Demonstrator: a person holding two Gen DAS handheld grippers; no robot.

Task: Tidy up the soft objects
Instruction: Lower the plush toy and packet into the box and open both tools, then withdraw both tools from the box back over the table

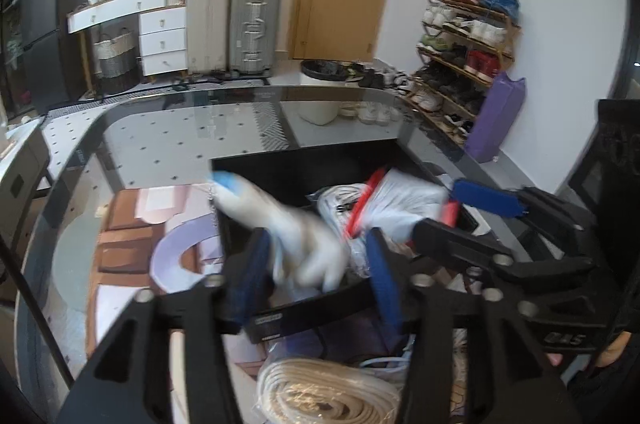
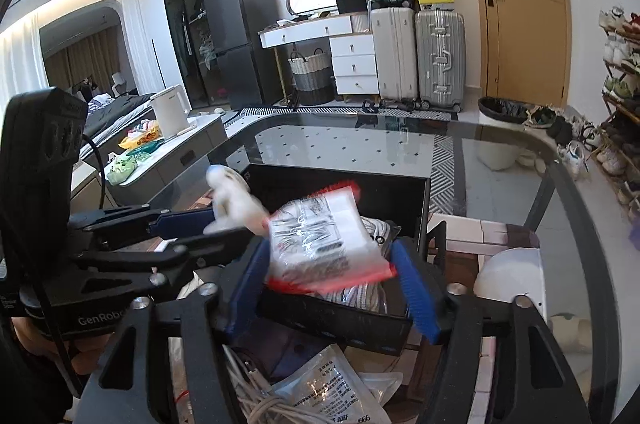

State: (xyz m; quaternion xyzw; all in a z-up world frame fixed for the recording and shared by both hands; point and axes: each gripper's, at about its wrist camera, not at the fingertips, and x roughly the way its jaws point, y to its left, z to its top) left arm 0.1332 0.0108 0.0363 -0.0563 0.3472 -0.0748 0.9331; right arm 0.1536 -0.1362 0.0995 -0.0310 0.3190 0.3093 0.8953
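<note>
Now both claws spread over black bin [image 2: 340, 320]: white plush [image 1: 288, 236] between left claw [image 1: 316, 280]; plastic packet [image 2: 320, 240] between right claw [image 2: 332, 284].

a white plush toy [image 1: 280, 224] with a blue tip lies blurred and tilted between the left claw [image 1: 316, 276]'s open blue fingers, over the black bin [image 1: 304, 167]. a clear bag with red edges [image 2: 320, 236] sits blurred between the right claw [image 2: 332, 288]'s spread fingers, above cable bundles in the same bin.
</note>
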